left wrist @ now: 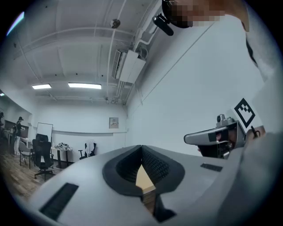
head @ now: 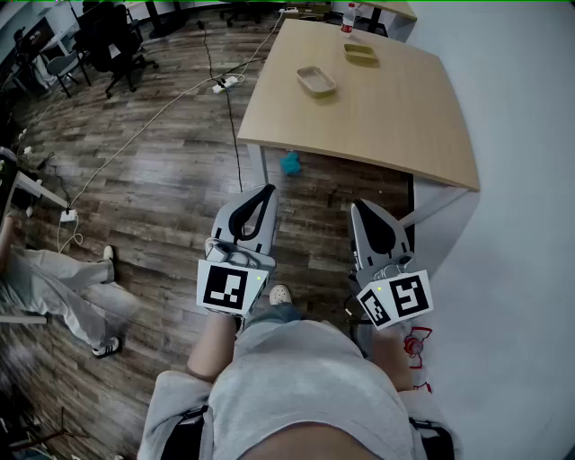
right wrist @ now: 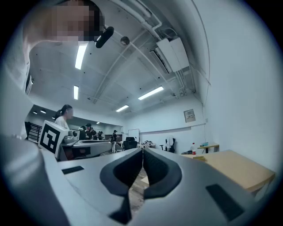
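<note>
Both the left claw (head: 267, 190) and the right claw (head: 357, 207) are closed on nothing, held side by side over the floor. A tan tray (head: 316, 80) lies well ahead of them on the wooden surface (head: 395, 117). Any reach for it likely needs a closer stance first.

Far table (head: 395, 126): beige tray (head: 316, 81), yellow tray (head: 360, 54), bottle (head: 348, 17) at far edge
Far left: black office chairs (head: 112, 40)
Floor: white cable (head: 135, 135), power strip (head: 225, 84)
Near left: 1 person's legs (head: 54, 292), pale trousers
</note>
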A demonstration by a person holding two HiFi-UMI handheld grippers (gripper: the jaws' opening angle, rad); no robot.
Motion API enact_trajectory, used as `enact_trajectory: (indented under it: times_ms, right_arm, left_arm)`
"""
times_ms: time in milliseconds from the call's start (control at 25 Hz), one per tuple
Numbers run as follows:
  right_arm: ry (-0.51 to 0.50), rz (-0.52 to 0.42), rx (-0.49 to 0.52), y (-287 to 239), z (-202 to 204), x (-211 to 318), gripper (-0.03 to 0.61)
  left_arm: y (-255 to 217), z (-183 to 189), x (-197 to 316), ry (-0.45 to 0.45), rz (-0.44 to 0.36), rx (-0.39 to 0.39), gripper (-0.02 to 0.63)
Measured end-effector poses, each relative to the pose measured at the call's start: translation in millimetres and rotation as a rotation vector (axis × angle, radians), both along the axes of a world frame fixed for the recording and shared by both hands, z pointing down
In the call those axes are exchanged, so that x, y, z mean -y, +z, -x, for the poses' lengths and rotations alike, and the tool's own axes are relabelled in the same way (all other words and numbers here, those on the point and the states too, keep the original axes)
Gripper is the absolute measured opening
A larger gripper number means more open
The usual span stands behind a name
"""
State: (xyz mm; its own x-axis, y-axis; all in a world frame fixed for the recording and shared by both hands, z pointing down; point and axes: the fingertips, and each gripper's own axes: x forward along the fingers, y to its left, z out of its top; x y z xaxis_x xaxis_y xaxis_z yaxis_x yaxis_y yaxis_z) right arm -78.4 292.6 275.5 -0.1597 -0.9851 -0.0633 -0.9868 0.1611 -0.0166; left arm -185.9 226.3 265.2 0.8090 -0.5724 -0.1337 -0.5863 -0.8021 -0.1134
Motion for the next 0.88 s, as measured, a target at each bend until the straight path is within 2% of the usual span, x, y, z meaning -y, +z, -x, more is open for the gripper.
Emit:
enact_trajectory:
  times_ms: [240, 880]
  right_arm:
    - [0.004, 0.002, -0.003, 0, 5, 0, 0.012]
    - [0.026, 0.0, 0.002, 6, -4, 42, 0.012]
  left_arm:
    - [4, 7, 2, -0.008, 0.012, 0.032, 0.015]
    - [10, 3, 45, -0.012, 0.022, 0.03, 0.015]
